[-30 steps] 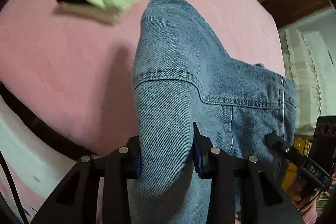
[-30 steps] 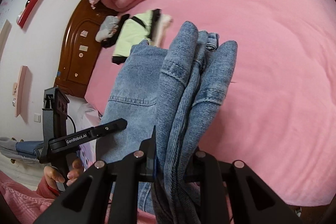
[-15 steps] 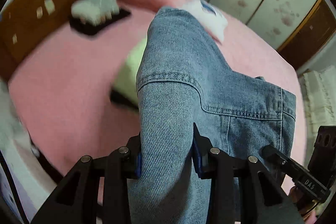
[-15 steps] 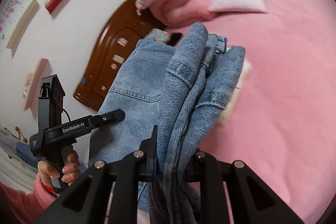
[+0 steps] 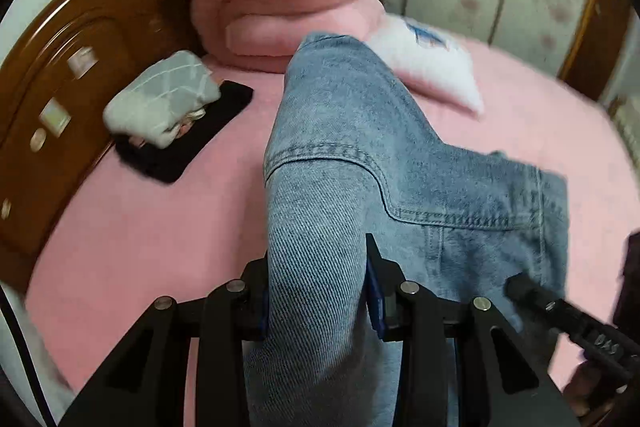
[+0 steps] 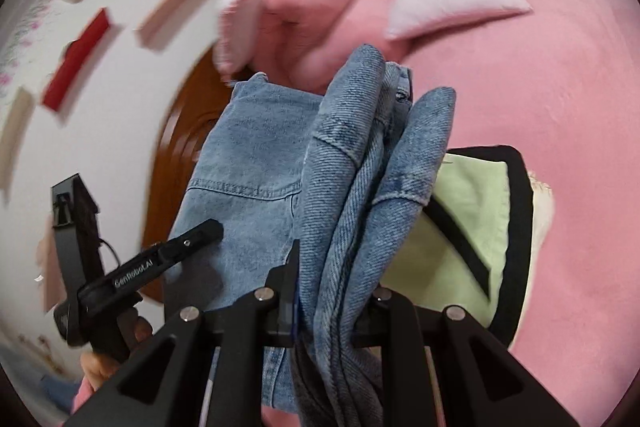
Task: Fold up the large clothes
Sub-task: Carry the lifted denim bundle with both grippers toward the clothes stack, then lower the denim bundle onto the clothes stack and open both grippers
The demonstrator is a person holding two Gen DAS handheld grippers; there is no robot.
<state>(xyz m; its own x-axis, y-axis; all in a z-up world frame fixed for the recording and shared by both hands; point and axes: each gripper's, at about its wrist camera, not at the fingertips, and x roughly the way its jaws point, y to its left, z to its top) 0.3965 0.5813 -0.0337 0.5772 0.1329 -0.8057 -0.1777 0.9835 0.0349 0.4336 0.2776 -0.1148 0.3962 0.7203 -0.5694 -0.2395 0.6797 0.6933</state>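
A pair of light blue jeans [image 5: 360, 155] hangs folded between both grippers above the pink bed [image 5: 140, 227]. My left gripper [image 5: 316, 287] is shut on one bunched end of the jeans. My right gripper [image 6: 332, 279] is shut on the other end, several denim layers [image 6: 360, 155] sticking up between its fingers. Each gripper shows in the other's view: the right one in the left wrist view [image 5: 568, 315], the left one in the right wrist view [image 6: 132, 267]. The jeans hide the gap between the pads.
A folded green and black garment [image 6: 476, 223] lies on the bed below the right gripper. A grey folded piece on a black one [image 5: 168, 111], a rolled pink quilt [image 5: 288, 7] and a white pillow [image 5: 428, 67] sit near the wooden headboard [image 5: 52, 99].
Both grippers have lifted and tilted up toward the head of the bed, carrying the jeans. The headboard, quilt and pillow have come into view. Both grips are unchanged.
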